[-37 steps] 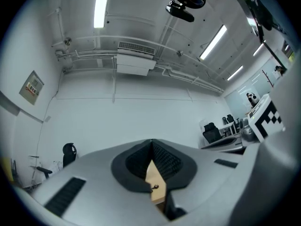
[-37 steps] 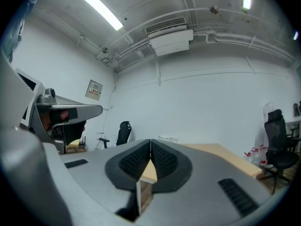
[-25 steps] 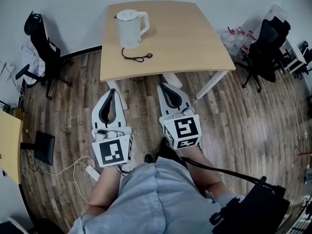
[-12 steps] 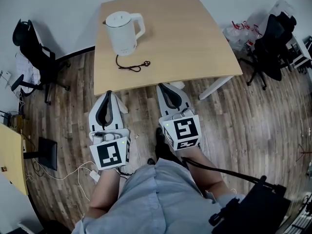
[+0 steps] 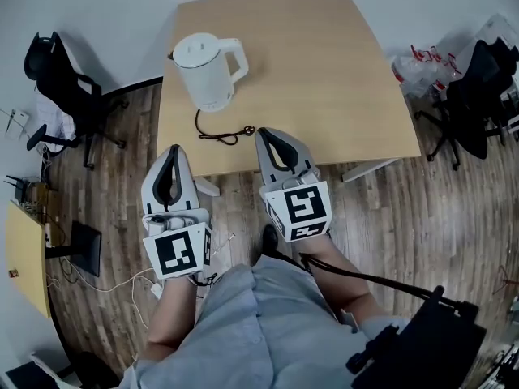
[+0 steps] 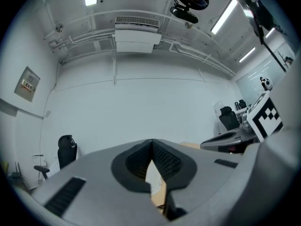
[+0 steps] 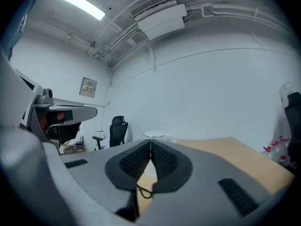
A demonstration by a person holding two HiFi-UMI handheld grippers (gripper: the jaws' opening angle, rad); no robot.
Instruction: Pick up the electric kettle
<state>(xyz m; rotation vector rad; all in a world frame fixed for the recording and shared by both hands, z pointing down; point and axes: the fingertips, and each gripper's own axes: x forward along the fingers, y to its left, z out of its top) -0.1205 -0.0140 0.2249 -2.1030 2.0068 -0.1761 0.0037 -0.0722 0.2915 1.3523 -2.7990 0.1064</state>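
Observation:
The white electric kettle (image 5: 207, 71) stands upright on the left part of the pale wooden table (image 5: 324, 71), handle to the right. Its dark cord (image 5: 223, 134) lies coiled in front of it. My left gripper (image 5: 173, 149) is shut and empty, its tip just short of the table's near edge, below the kettle. My right gripper (image 5: 263, 133) is shut and empty too, its tip over the near edge beside the cord. In the right gripper view the kettle's lid (image 7: 154, 134) peeks over the closed jaws of the right gripper (image 7: 150, 142). The left gripper (image 6: 152, 142) faces a white wall.
Black office chairs stand left (image 5: 57, 71) and right (image 5: 478, 96) of the table. Plastic bags (image 5: 418, 63) lie by the right chair. A power strip with cables (image 5: 154, 286) and a dark flat screen (image 5: 81, 245) sit on the wooden floor at left, next to another table (image 5: 24, 258).
Both grippers have moved forward toward the table. The right tip now reaches over the near edge, and the kettle and cord sit closer to both.

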